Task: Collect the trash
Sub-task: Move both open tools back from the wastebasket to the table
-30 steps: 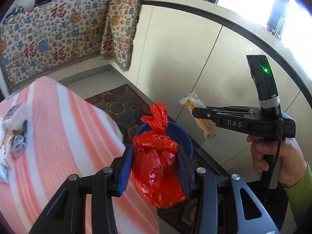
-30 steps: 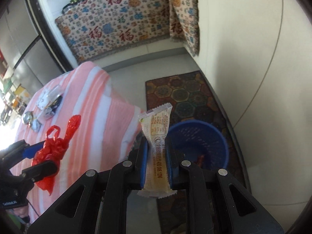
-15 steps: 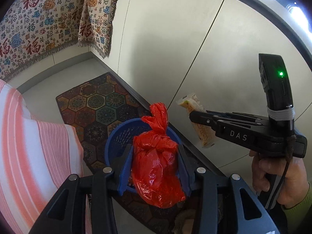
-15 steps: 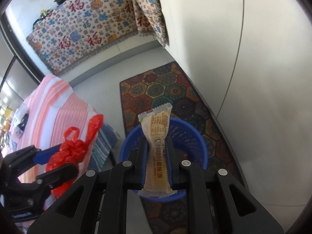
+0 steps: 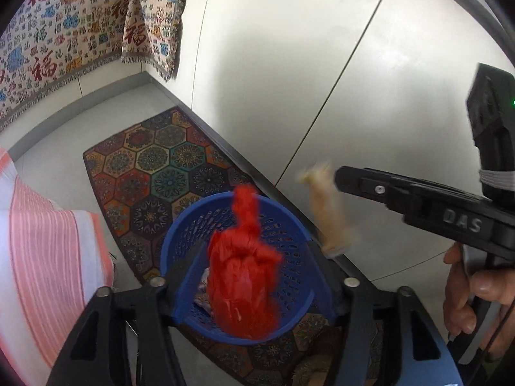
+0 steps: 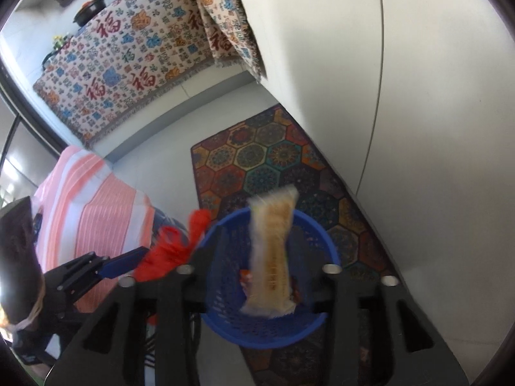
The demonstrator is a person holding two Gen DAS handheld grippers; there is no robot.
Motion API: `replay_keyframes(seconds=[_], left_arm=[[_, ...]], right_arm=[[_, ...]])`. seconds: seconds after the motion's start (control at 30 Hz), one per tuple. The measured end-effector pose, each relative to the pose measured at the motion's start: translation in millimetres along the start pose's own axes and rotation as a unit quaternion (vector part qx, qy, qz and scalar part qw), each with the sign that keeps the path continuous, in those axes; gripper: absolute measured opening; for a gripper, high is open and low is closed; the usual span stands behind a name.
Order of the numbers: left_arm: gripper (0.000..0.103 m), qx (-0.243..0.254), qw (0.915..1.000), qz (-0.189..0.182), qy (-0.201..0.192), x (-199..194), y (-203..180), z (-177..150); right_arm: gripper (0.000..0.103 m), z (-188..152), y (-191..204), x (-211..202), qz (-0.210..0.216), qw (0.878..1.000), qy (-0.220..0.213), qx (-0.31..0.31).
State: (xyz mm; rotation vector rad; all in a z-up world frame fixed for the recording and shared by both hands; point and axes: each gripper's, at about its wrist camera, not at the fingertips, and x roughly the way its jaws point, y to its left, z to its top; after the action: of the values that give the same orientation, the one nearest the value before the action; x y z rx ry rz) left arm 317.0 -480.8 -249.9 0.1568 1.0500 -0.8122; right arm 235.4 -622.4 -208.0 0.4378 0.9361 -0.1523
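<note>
A blue perforated basket (image 5: 289,222) stands on the floor below both grippers. My left gripper (image 5: 254,257) hangs over it with its jaws opening. The red plastic bag (image 5: 244,273) is blurred between the blue pads, with a gap on each side. In the right wrist view my right gripper (image 6: 260,254) is also over the basket (image 6: 325,241), its jaws opening. The tan snack wrapper (image 6: 273,254) is blurred and loose between them. From the left wrist view the wrapper (image 5: 328,215) shows just below the right gripper's fingertips (image 5: 341,177).
The basket sits on a hexagon-patterned rug (image 5: 154,173) beside white cabinet doors (image 5: 322,80). A table with a pink striped cloth (image 5: 42,257) is close on the left. Patterned cloth (image 6: 128,64) drapes the far counter. A hand (image 5: 466,289) holds the right gripper.
Both grippers came in over the basket and sank. Both sets of jaws have spread, and the red bag and the wrapper, gripped before, are now blurred and loose.
</note>
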Motion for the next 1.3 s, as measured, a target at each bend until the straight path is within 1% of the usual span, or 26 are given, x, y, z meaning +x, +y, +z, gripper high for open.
replay_keyframes(seconds=[0.1,0.2,0.27,0.33,0.43,0.53,0.6,0.67,0.8,0.87,0.97,1.07,1.1,1.2,1.3], left_arm=[[0.064,-0.010,1.0000,0.001,-0.002,1.8,4.4,3.1],[0.064,-0.011,0.9999,0.003,-0.012,-6.3,6.3,1.7],[0.064,-0.010,0.9998,0.009,-0.017,-14.8,6.0,-0.5],[0.064,-0.008,0.9995,0.014,-0.026,-27.5,5.7,-2.6],[0.064,-0.015,0.9987,0.021,-0.044,-56.4,5.2,-11.5],[0.064,-0.027,0.9970,0.029,-0.066,-96.0,6.0,-28.1],[0.064,-0.029,0.9953,0.046,-0.080,-124.7,8.5,-42.9],[0.065,-0.032,0.9928,0.069,-0.093,-154.0,14.3,-60.5],[0.065,-0.058,0.9852,0.121,-0.107,-208.8,39.9,-102.7],[0.065,-0.071,0.9807,0.147,-0.107,-229.9,58.9,-126.6],[0.065,-0.095,0.9708,0.194,-0.105,-257.5,94.5,-166.0],[0.065,-0.126,0.9584,0.238,-0.093,-278.9,135.0,-203.3],[0.065,-0.137,0.9537,0.252,-0.090,-284.6,148.2,-215.1],[0.065,-0.162,0.9414,0.284,-0.084,-301.4,185.1,-242.6],[0.065,-0.181,0.9340,0.297,-0.081,-313.7,214.9,-258.5]], right_arm=[[0.046,1.2,-2.0,-6.5,-0.001,1.000,-0.010,0.000],[0.048,1.7,0.0,-14.4,-0.007,1.000,-0.024,-0.008],[0.053,2.8,4.8,-18.2,-0.013,0.999,-0.032,-0.015],[0.055,2.3,9.8,-22.3,-0.016,0.999,-0.041,-0.022],[0.062,2.3,22.5,-26.7,-0.027,0.997,-0.053,-0.040],[0.067,-0.8,43.1,-33.0,-0.036,0.994,-0.070,-0.072],[0.072,-4.9,61.5,-37.0,-0.038,0.992,-0.080,-0.095],[0.074,-11.9,83.9,-39.9,-0.028,0.989,-0.087,-0.115],[0.081,-35.4,138.8,-44.4,0.011,0.982,-0.089,-0.166],[0.087,-52.6,174.2,-47.1,0.029,0.975,-0.088,-0.199],[0.088,-84.1,226.4,-52.7,0.063,0.966,-0.086,-0.237],[0.090,-118.8,274.5,-53.1,0.106,0.957,-0.066,-0.261],[0.090,-129.7,290.2,-52.0,0.114,0.954,-0.058,-0.272],[0.090,-159.6,335.6,-42.8,0.123,0.940,-0.037,-0.315],[0.090,-181.5,370.2,-28.3,0.126,0.932,-0.016,-0.339]])
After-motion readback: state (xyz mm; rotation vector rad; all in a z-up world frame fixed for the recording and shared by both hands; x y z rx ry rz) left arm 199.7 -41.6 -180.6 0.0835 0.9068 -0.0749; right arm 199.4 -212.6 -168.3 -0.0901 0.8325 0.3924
